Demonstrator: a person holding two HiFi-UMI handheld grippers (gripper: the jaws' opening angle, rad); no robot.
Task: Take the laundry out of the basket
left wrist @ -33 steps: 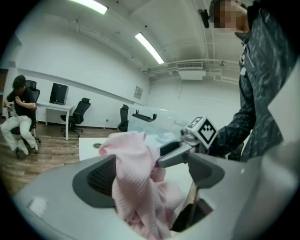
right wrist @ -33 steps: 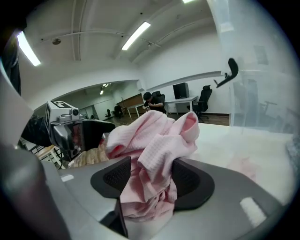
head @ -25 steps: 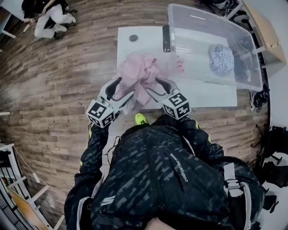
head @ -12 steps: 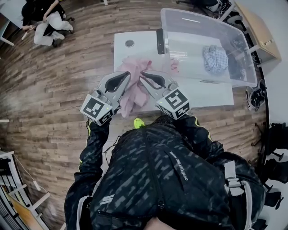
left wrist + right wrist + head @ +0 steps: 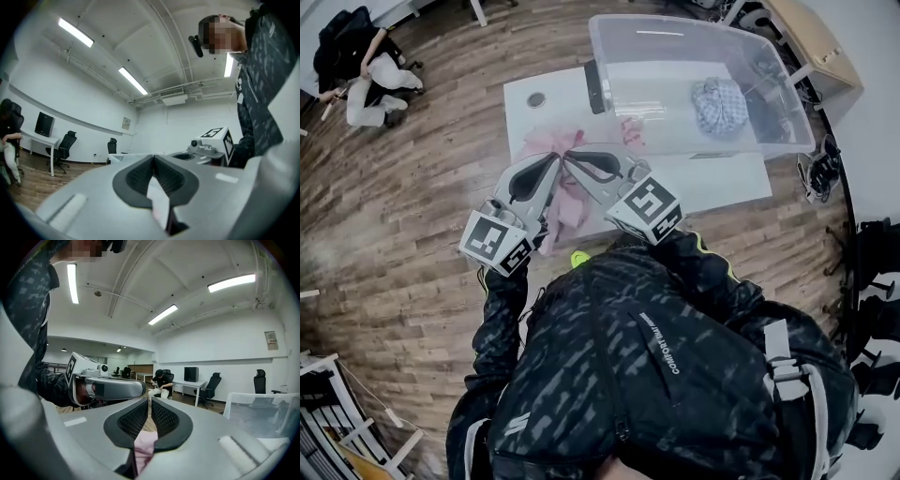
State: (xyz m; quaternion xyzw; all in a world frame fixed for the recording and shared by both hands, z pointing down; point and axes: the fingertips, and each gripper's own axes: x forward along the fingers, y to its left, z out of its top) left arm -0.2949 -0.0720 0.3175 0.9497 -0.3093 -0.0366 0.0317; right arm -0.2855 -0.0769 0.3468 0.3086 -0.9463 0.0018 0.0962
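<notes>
Left gripper (image 5: 553, 159) is clamping shut on a fold of the pink garment (image 5: 574, 208); in the left gripper view pale cloth is showing pinched between the pads of that gripper (image 5: 153, 157). Right gripper (image 5: 572, 157) is doing the same, its jaws having just been closing onto the pink cloth, which is hanging out below its pads in the right gripper view (image 5: 149, 401). Tips are sitting nearly together in the head view, with the garment draping from them toward 6 o'clock and a bunched part lying at 11 o'clock over the left end of the white table (image 5: 727, 183). Progress, as I'm reading it: this piece is looking clear of the clear plastic basket (image 5: 773, 84), which is standing at 2 o'clock from the tips, so one item is roughly out but not yet put down. Remaining: a blue checked garment (image 5: 719, 105) is lying inside the basket toward its far right, well apart from both grippers. A small pink patch (image 5: 633, 131) is showing at the basket's near wall; I can't tell whether it's inside.
</notes>
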